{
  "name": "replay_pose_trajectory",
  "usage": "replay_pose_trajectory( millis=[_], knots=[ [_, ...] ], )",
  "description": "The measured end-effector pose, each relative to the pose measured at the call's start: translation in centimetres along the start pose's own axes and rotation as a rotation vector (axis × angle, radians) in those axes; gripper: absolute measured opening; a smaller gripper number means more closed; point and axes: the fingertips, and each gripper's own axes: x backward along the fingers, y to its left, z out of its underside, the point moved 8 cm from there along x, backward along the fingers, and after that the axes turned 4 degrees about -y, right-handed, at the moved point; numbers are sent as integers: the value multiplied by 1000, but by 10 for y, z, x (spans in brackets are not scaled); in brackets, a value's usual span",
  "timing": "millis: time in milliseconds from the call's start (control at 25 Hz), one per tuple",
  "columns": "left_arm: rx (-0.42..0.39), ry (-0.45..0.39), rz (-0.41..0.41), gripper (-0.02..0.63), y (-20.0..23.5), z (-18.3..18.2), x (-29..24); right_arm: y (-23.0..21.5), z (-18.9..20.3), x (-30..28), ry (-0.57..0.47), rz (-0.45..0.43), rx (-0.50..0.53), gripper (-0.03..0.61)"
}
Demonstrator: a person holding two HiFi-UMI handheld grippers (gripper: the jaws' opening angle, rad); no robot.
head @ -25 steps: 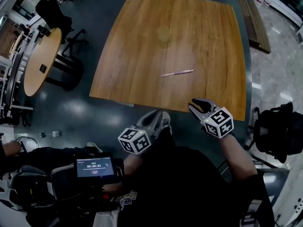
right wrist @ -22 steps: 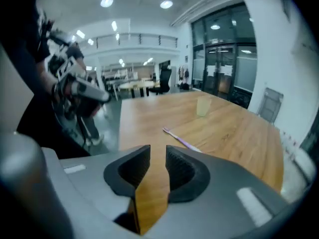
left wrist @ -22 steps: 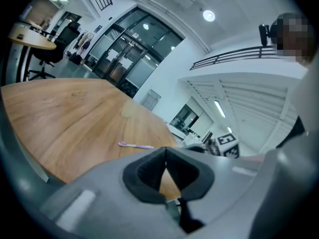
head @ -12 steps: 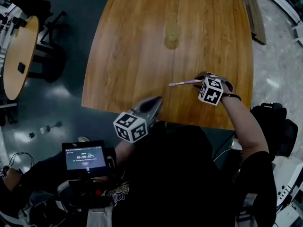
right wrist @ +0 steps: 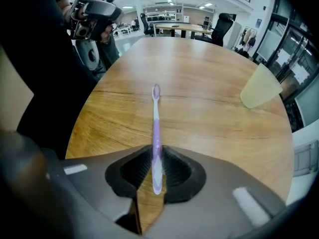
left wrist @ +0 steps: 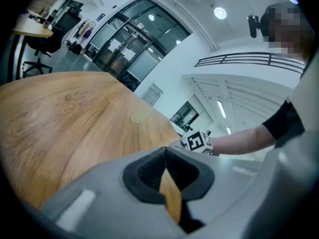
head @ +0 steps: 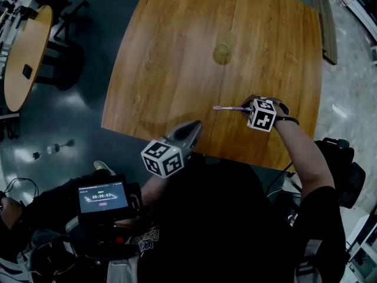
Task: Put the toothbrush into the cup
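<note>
A purple and white toothbrush [head: 230, 108] lies flat on the wooden table [head: 165, 69], its head pointing left. My right gripper [head: 247, 107] points steeply down over its handle end. In the right gripper view the handle [right wrist: 156, 128] runs between the jaws of the right gripper [right wrist: 155, 148]; they are closing, and their front tips touch it on both sides. A pale yellowish translucent cup [head: 224, 50] stands farther back on the table, also seen as the cup [right wrist: 259, 87] to the right. My left gripper [head: 197, 124] hangs shut and empty at the table's near edge.
Another round wooden table [head: 23, 58] with dark chairs stands on the dark floor at far left. A small screen [head: 103, 197] sits by the person's body. A dark chair or bag [head: 339, 164] stands at right, past the table's edge.
My right gripper went from the table's near edge out to the toothbrush, tipped downward and closed in round the handle. The left gripper moved forward to the table edge, still shut.
</note>
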Motion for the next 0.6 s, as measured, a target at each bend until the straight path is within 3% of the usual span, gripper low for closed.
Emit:
replay_pose_trajectory(
  millis=[120, 200, 320, 440, 520, 600],
  knots=[
    [-2, -9, -15, 3, 1, 0, -3, -1, -6, 1, -35, 14, 10, 62],
    [-6, -16, -31, 3, 2, 1, -9, -5, -10, 11, -125, 55, -52, 60],
    [-12, -32, -52, 3, 1, -4, -21, -10, -15, 37, -414, 110, -312, 58],
    [12, -68, -24, 4, -4, -16, -38, 0, -24, 68, -741, 101, -586, 58],
    [5, -110, 28, 15, -14, -29, -49, 13, -32, 86, -912, 90, -710, 58],
    [-33, -147, 80, 65, -28, -44, -61, 26, -35, 100, -1026, 94, -776, 58]
  ],
)
